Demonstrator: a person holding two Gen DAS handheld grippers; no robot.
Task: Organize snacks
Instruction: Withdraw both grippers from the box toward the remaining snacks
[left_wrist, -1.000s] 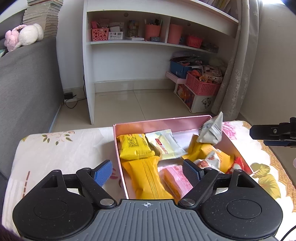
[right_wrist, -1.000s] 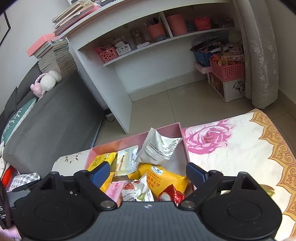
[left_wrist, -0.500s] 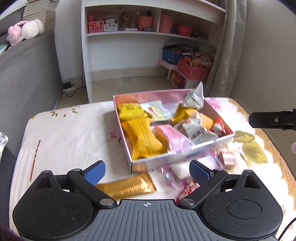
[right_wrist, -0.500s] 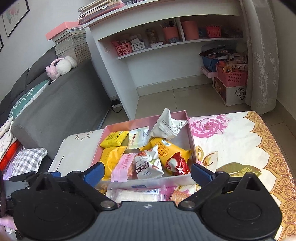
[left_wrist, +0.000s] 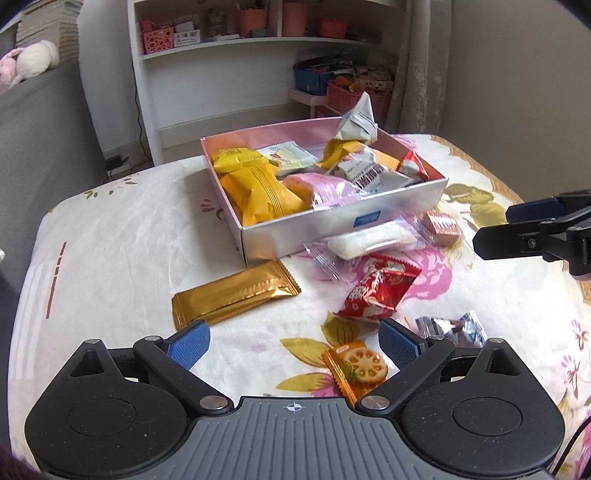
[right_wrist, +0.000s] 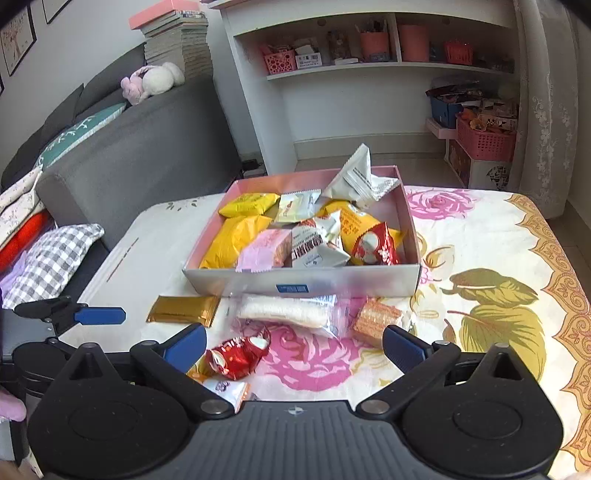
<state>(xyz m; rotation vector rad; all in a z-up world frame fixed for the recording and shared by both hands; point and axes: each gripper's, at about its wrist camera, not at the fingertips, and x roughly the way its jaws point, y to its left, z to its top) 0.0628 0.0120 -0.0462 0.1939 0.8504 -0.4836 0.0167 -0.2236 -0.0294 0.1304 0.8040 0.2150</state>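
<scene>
- The left hand-held gripper (left_wrist: 293, 341) is wide apart, holding nothing.
- The right hand-held gripper (right_wrist: 293, 343) is wide apart too.
- The snack box (right_wrist: 303, 282) sits mid-bench (left_wrist: 110, 236), with the gold packet (left_wrist: 234, 293) just beside it.

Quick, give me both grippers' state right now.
Left gripper: open, holding nothing.
Right gripper: open, holding nothing.

Left tongs (left_wrist: 291, 341) and right tongs (right_wrist: 293, 341) tilted downward, jaws wide apart, both empty.
</scene>
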